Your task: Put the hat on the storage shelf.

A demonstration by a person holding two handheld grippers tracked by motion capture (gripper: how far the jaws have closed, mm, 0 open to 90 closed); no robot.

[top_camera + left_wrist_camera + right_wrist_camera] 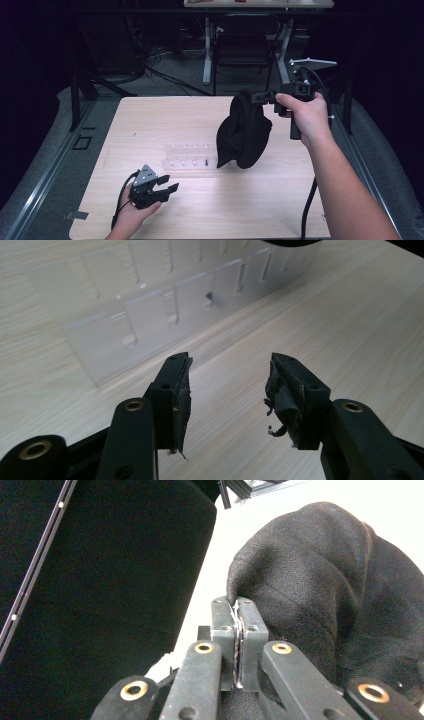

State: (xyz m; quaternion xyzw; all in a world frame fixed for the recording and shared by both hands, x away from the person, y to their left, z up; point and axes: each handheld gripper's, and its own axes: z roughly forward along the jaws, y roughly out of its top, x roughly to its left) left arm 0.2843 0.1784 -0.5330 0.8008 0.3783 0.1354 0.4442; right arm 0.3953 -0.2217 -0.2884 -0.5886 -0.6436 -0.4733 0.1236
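Note:
A black cloth [245,132] hangs above the middle of the table, pinched by its top edge. My right gripper [261,96] is shut on that cloth, held up at the right by a hand. In the right gripper view the jaws are pressed together on a fold of the black cloth [320,580]. My left gripper [167,183] rests low near the table's front left, open with nothing between its jaws. In the left gripper view its worn pads [182,400] stand apart over bare wood, pointing toward a clear plastic rack [165,305].
The clear plastic rack [189,156] lies flat on the wooden table [150,115], just left of the hanging cloth, with a small dark piece in one slot. A chair and table legs stand beyond the far edge. A cable trails from the right gripper.

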